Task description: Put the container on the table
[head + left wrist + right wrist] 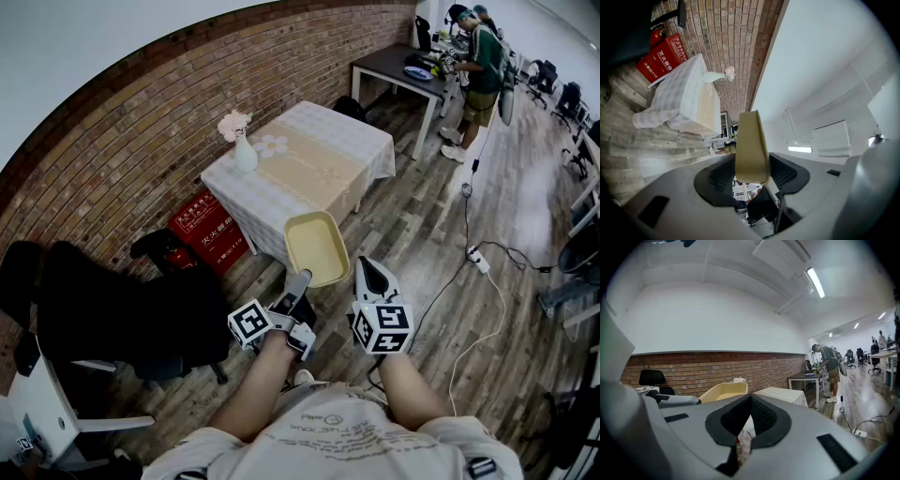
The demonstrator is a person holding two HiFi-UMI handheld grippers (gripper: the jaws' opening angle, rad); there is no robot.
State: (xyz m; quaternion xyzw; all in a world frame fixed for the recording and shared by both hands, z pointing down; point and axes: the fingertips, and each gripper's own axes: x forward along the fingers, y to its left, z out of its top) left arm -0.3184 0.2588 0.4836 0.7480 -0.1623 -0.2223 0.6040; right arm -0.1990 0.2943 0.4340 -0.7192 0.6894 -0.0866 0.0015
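In the head view, the left gripper (298, 289) held the cream container (317, 246) by its near rim, in the air just short of the cloth-covered table (319, 155). The right gripper (371, 274) hung beside it, touching nothing. The left gripper view showed its jaws clamped on the container's rim. The right gripper view showed its jaws together and empty, with the container off to their left.

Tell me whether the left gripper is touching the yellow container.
Touching. In the left gripper view the left gripper clamps the yellow container by its rim, with no gap at either side; the head view shows it held above the floor.
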